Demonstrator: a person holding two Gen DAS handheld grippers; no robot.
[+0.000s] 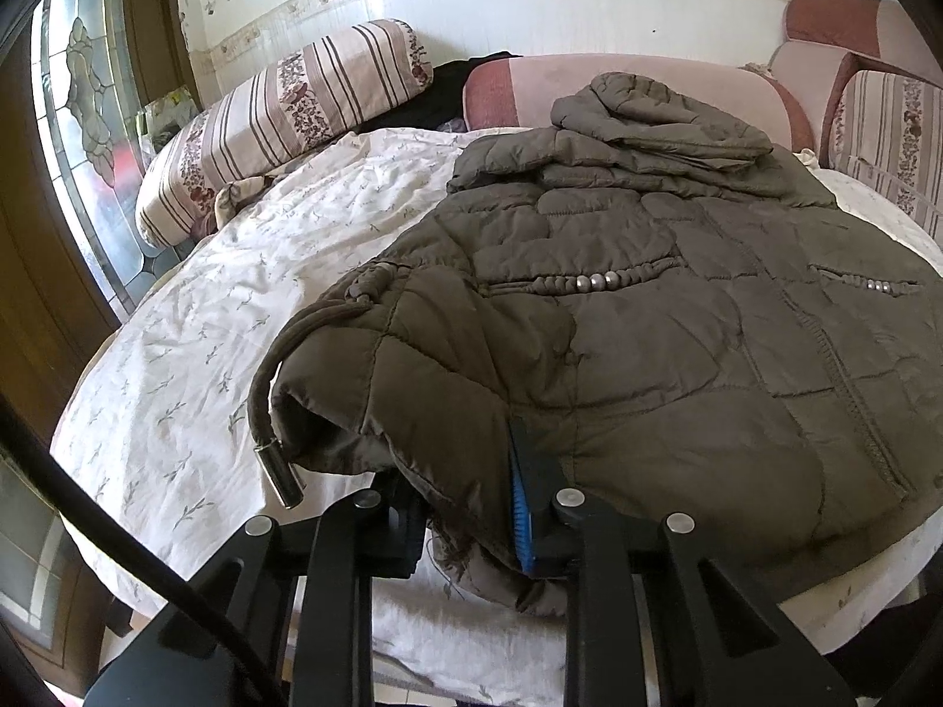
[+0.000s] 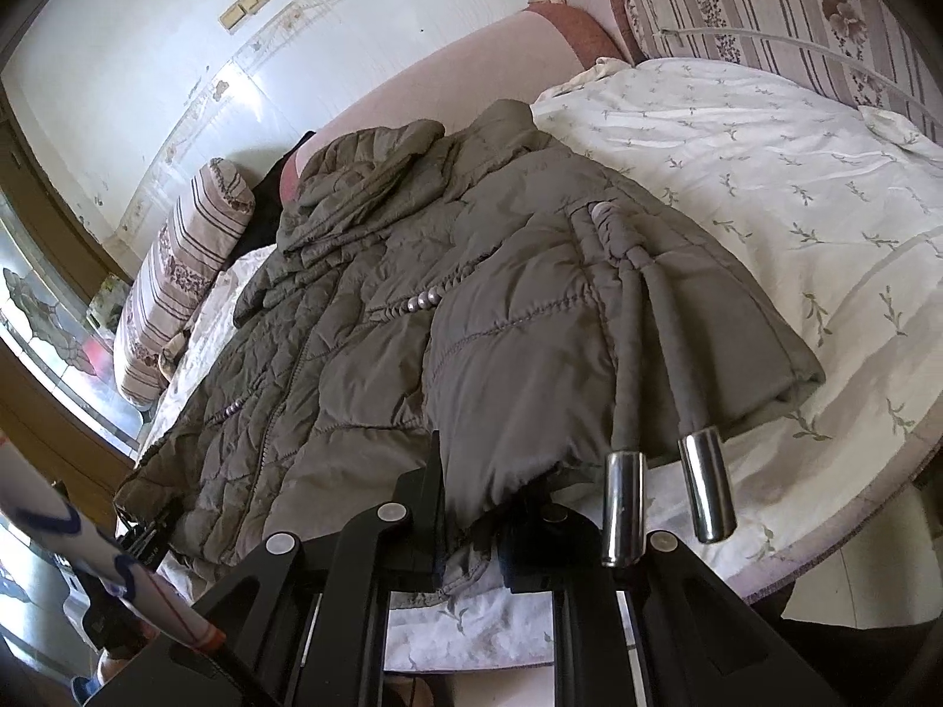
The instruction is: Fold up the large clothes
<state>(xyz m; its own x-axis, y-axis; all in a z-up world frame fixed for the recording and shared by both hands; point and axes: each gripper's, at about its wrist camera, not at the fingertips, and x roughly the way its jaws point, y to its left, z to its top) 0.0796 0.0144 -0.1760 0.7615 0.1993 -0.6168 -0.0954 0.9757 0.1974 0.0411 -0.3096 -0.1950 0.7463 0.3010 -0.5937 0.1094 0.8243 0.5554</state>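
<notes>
Quilted jacket, left wrist view: the olive-brown padded jacket (image 1: pixel 678 324) lies spread over the centre and right of the frame on a white floral bedsheet (image 1: pixel 194 324), with its hood (image 1: pixel 660 112) bunched at upper centre.
Left gripper: the left gripper (image 1: pixel 471 506) sits at bottom centre, its jaws clamped on the jacket's near hem; cloth fills the gap and a blue pad shows on the right-hand finger.
Drawcord: a fabric drawcord (image 1: pixel 265 377) loops down the jacket's left edge and ends in a metal tip (image 1: pixel 283 480) at lower left, just beside the gripper.
Beads: a row of silvery beads (image 1: pixel 595 281) crosses the jacket at mid frame.
Surroundings: a striped floral bolster (image 1: pixel 283 118) lies at upper left, a pink headboard (image 1: pixel 530 85) at upper centre and a stained-glass door (image 1: pixel 82 118) at far left.

Quilted jacket, right wrist view: the jacket (image 2: pixel 412 324) runs from lower left to upper centre on the bedsheet (image 2: pixel 766 177).
Right gripper: the right gripper (image 2: pixel 471 536) at bottom centre pinches the hem, with fabric bunched between its closed fingers.
Cord ends: two metal cord tips (image 2: pixel 625 506) hang at lower right, just beside the gripper.
Far edge: the left gripper (image 2: pixel 144 542) shows at lower left against the jacket's other corner.
</notes>
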